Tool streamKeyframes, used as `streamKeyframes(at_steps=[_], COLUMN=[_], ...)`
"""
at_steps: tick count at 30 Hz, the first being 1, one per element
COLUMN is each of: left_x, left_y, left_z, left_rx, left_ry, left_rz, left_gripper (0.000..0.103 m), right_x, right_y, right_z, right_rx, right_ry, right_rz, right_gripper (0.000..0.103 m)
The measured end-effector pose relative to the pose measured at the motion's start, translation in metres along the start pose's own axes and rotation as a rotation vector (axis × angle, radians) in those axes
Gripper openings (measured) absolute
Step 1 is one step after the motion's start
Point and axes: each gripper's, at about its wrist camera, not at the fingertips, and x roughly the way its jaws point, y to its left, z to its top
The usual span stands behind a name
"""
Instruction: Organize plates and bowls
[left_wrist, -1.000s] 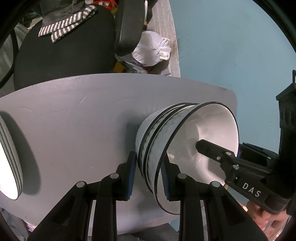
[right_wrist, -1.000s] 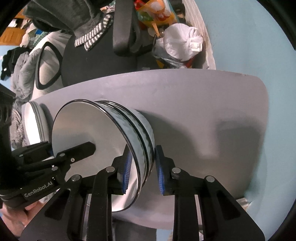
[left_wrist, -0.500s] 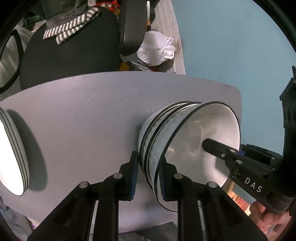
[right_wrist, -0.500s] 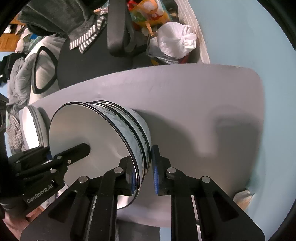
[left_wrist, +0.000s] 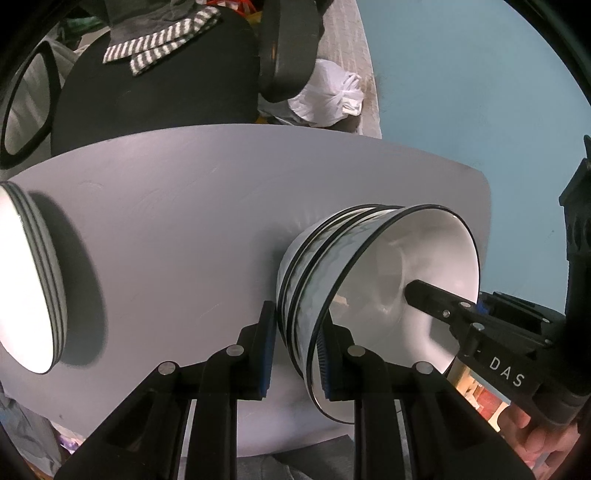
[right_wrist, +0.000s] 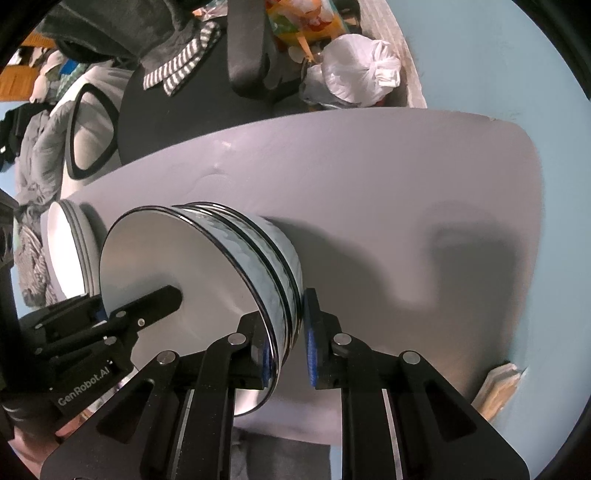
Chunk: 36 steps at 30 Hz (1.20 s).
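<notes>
- Risk: the stack of bowls (left_wrist: 332, 295) is gripped at the rim from two opposite sides. In my judgement an uneven lift or pull could separate the nested bowls, or tip the stack off the near table edge, since it sits low in both frames, close to that edge.
- Risk: the smooth glazed walls may slip between the pads if the squeeze slackens.
- Left gripper (left_wrist: 295, 350): jaws narrowly apart, straddling the near wall of the stack at lower centre of the left view; one blue pad lies outside the wall, the other inside the top bowl. It appears clenched on the bowls, pads touching or just beside the wall.
- Right gripper (right_wrist: 286, 343): jaws set likewise at lower centre of the right view, inner pad against the rim; a thin gap shows beside the outer pad, so firm contact cannot be confirmed.
- Stack of plates (left_wrist: 26, 288): resting at the left edge of the grey table (left_wrist: 184, 221), well apart from the bowls.
</notes>
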Motion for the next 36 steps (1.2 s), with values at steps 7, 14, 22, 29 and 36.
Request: streamKeyframes(at_steps=[7,14,22,29,36], left_x=[-0.008,-0.011,-0.016,-0.029,-0.049], left_y=[0.017,0.038,0.052,0.066,0.082], left_z=[-0.009,-0.022,-0.038,-0.049,-0.057], left_rx=[-0.01,-0.028,-0.035,-0.05,-0.067], left_ry=[-0.021,-0.034,-0.045,-0.076,-0.116], left_rz=[0.01,0.014,0.01,0.013,0.02], left_gripper=[0.02,0.02,0.02,0.02,0.02], right_x=[0.002,0.012,0.017,0.016,0.012], right_y=[0.02,0.044,0.061,0.079,0.104], right_z=[-0.004,-0.01,-0.021,-0.026,-0.03], right_rx=[-0.03,-0.076,-0.098,-0.132,-0.171], right_ry=[0.001,0.009,0.005,-0.01,-0.023], right_rz=[0.003,-0.027,-0.035,-0.043,-0.04], right_gripper=[0.015,0.014,0.014,0.014,0.014])
